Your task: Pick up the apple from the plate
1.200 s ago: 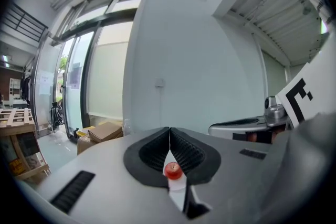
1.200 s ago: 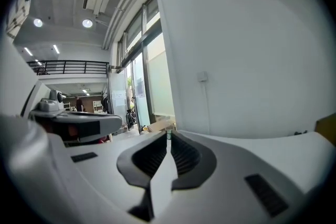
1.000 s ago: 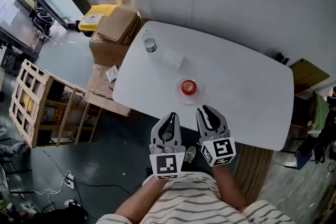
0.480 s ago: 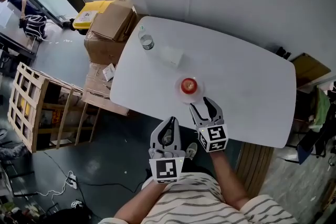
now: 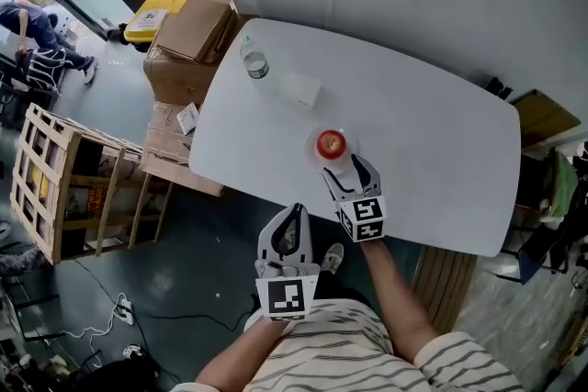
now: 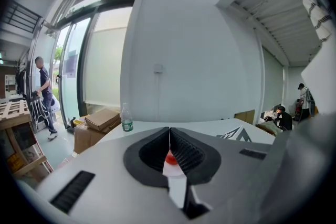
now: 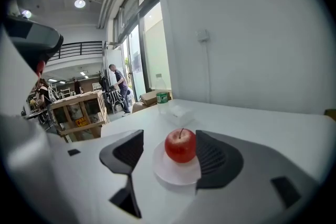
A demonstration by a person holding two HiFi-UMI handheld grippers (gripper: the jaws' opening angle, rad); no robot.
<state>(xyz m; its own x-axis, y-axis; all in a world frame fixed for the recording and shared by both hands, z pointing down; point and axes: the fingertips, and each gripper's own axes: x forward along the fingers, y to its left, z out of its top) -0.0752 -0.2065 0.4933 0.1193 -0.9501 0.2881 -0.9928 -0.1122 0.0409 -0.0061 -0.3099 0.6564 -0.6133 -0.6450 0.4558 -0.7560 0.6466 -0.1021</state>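
Observation:
A red apple (image 5: 331, 143) (image 7: 180, 145) stands upright on a small white plate (image 5: 316, 155) (image 7: 173, 173) near the front edge of the white table (image 5: 423, 133). My right gripper (image 5: 348, 170) (image 7: 169, 155) is low over the table just short of the plate. Its jaws have just been opening and now stand wide, with the apple framed between the tips and untouched. My left gripper (image 5: 294, 214) (image 6: 169, 139) hangs off the table's front edge, shut and empty. A sliver of the apple (image 6: 170, 159) shows below its closed tips.
A water bottle (image 5: 256, 66) (image 7: 163, 98) and a white packet (image 5: 303, 92) stand at the table's far left. Cardboard boxes (image 5: 188, 37) and a wooden crate (image 5: 64, 188) sit on the floor to the left. A wall runs behind the table.
My right gripper has come forward and down to the table's edge near the plate, and its jaws have spread apart. The left gripper has stayed put.

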